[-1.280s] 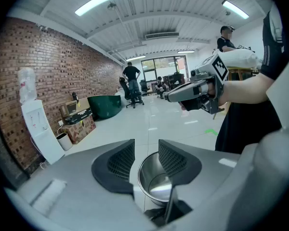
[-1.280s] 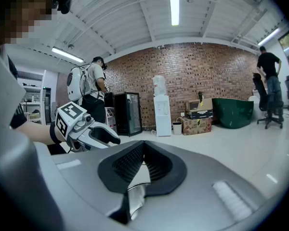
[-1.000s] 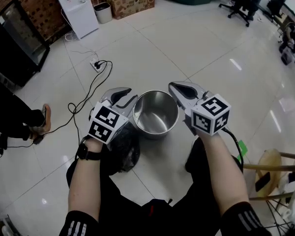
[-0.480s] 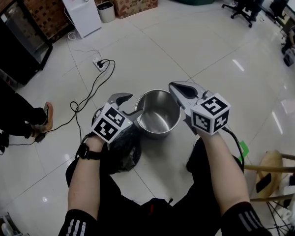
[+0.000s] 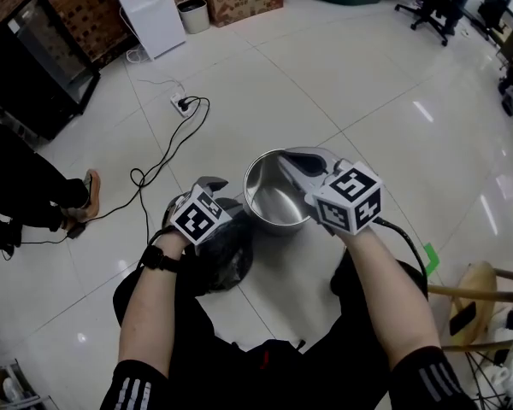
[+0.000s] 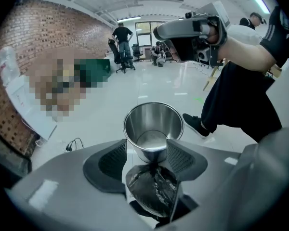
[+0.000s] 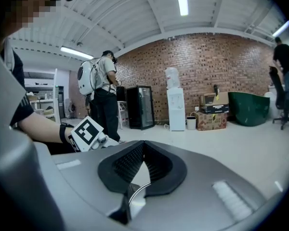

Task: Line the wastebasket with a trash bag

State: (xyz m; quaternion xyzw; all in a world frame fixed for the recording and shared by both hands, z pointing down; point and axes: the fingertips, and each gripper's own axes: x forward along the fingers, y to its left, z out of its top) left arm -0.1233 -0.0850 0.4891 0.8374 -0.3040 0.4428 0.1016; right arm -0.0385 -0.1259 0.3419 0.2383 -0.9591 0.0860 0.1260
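The crumpled black plastic trash bag (image 6: 151,191) lies on the floor just beside the round shiny steel wastebasket (image 6: 154,121), on the person's side. The left gripper (image 6: 145,153) is the nearer one, pointing down at the bag. Its jaws have just been opening, and the bag shows between them unpinched. The right gripper (image 5: 284,157), jaws together on nothing, hovers over the basket's rim.

The wastebasket (image 5: 261,196) opens upward with nothing inside, but the right gripper (image 5: 288,158), jaws together, hangs across its right rim — the way in is clear only at the left. The crumpled trash bag (image 5: 227,250) crowds the near-left wall, and a cable (image 5: 158,165) trails farther left — beyond lies open tile floor (image 5: 325,84).
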